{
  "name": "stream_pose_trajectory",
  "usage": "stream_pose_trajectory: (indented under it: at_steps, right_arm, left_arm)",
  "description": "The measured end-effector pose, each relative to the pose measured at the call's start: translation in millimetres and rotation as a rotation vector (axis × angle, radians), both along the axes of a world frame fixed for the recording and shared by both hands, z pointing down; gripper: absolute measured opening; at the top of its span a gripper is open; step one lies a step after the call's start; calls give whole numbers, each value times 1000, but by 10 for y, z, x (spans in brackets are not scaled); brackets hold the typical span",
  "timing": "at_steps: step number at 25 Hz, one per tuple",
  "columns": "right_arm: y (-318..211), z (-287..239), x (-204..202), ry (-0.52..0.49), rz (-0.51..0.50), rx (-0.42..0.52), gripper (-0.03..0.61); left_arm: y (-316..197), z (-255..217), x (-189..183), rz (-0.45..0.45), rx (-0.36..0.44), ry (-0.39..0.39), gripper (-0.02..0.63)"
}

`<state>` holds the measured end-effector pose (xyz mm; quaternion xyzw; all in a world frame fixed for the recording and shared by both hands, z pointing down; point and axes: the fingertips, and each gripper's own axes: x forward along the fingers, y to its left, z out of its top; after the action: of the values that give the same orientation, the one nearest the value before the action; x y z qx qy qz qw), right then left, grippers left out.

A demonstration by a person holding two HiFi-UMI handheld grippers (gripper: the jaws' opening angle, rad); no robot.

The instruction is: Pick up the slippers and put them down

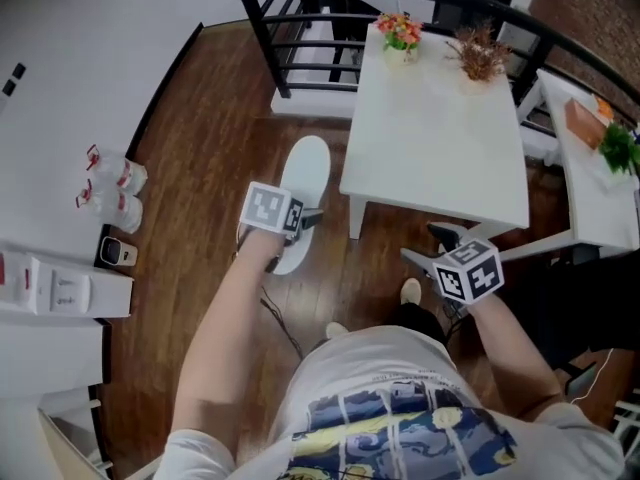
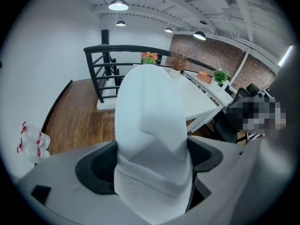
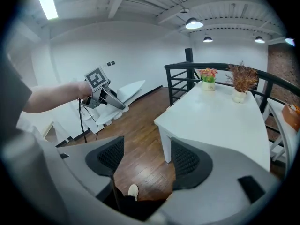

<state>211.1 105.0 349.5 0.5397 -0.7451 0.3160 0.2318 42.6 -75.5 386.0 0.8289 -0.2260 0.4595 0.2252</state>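
A white slipper (image 1: 305,173) hangs above the wooden floor, and my left gripper (image 1: 303,222) is shut on its near end. In the left gripper view the slipper (image 2: 149,121) fills the middle, pinched between the two dark pads, its far end pointing away and up. My right gripper (image 1: 432,246) is at the right, near the white table's front leg. Its jaws stand open with only floor showing between them (image 3: 143,156). From the right gripper view, the left gripper (image 3: 108,99) and the slipper (image 3: 131,88) show at the left. No second slipper is in sight.
A white table (image 1: 440,148) carries a flower pot (image 1: 400,33) and a dried plant (image 1: 480,56). A black railing (image 1: 300,28) runs behind it. Water bottles (image 1: 115,193) stand on the floor at the left by a white counter (image 1: 50,288). The person's foot (image 1: 411,290) is below.
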Motion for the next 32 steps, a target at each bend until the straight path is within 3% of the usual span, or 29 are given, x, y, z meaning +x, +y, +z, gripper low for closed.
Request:
stream_pose_trajectory:
  at_steps: [4, 10, 19, 24, 27, 32]
  right_arm:
    - [-121, 68, -652, 29, -59, -8, 336]
    - [-491, 500, -1375, 29, -196, -82, 336]
    - [-2001, 1540, -2225, 5, -392, -170, 334]
    - [-2745, 2358, -2526, 2, -427, -196, 334]
    - [-2988, 3040, -2662, 8, -443, -231, 334]
    - [-3342, 4132, -2852, 42, -463, -257, 334]
  left_arm:
    - [-43, 176, -763, -76, -25, -16, 453]
    - [-244, 652, -1550, -244, -78, -10, 453]
    - [-891, 1660, -2502, -522, -174, -45, 453]
    - [-1121, 2539, -2872, -650, -217, -68, 453]
    - [-1153, 3242, -3086, -695, -227, -107, 453]
    - [-1212, 4426, -3304, -763, -270, -105, 453]
